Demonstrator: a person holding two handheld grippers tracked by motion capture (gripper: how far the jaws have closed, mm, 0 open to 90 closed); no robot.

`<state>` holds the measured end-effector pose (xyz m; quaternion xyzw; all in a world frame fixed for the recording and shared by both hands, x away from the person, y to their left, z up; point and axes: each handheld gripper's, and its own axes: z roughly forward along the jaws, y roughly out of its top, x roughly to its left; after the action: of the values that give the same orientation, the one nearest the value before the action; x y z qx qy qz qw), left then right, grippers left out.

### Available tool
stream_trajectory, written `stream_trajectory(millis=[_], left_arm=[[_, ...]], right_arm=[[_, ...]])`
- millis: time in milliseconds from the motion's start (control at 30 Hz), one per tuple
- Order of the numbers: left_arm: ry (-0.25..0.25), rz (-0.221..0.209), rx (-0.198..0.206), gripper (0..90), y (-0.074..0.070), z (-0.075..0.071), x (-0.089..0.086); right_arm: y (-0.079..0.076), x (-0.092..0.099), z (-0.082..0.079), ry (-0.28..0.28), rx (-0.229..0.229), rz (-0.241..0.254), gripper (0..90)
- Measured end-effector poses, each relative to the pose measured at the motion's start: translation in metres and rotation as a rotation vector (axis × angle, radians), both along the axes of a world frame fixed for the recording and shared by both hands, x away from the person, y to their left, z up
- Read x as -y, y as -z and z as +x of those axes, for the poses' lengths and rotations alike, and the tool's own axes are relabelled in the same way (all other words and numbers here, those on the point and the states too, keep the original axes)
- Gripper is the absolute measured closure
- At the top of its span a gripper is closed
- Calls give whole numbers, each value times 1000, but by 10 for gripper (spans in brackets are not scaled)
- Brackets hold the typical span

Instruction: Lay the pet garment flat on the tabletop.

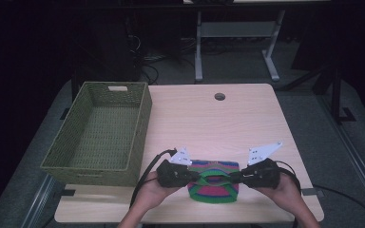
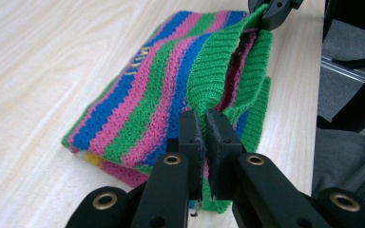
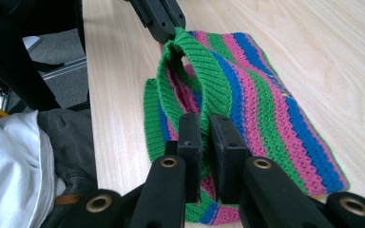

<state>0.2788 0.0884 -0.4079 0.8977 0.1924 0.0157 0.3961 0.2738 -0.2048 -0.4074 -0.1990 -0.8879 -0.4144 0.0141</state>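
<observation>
A knitted hat (image 1: 214,180) with green, pink and blue stripes lies flat near the table's front edge. My left gripper (image 1: 197,176) is shut on the hat's green ribbed rim (image 2: 214,71) at its left side, and my right gripper (image 1: 231,176) is shut on the same rim (image 3: 202,71) at its right side. The upper layer of the rim is lifted off the lower one, so the hat's opening gapes toward the person. In the left gripper view the right gripper (image 2: 275,9) shows at the far end of the rim. In the right gripper view the left gripper (image 3: 164,19) shows likewise.
A green woven basket (image 1: 102,133) stands on the left part of the wooden table (image 1: 209,123), close to my left hand. A round cable hole (image 1: 219,96) sits near the table's far edge. Desk legs and cables lie on the floor beyond.
</observation>
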Motion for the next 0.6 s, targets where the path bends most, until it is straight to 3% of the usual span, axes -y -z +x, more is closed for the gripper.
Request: stream_trajectory(millis=[167, 600], left_arm=[[-16, -28, -28, 857, -6, 7, -2], [-75, -52, -33, 857, -17, 29, 0]], right_arm=[[-6, 1, 7, 0, -4, 10, 828], [-22, 2, 35, 20, -19, 24, 828]])
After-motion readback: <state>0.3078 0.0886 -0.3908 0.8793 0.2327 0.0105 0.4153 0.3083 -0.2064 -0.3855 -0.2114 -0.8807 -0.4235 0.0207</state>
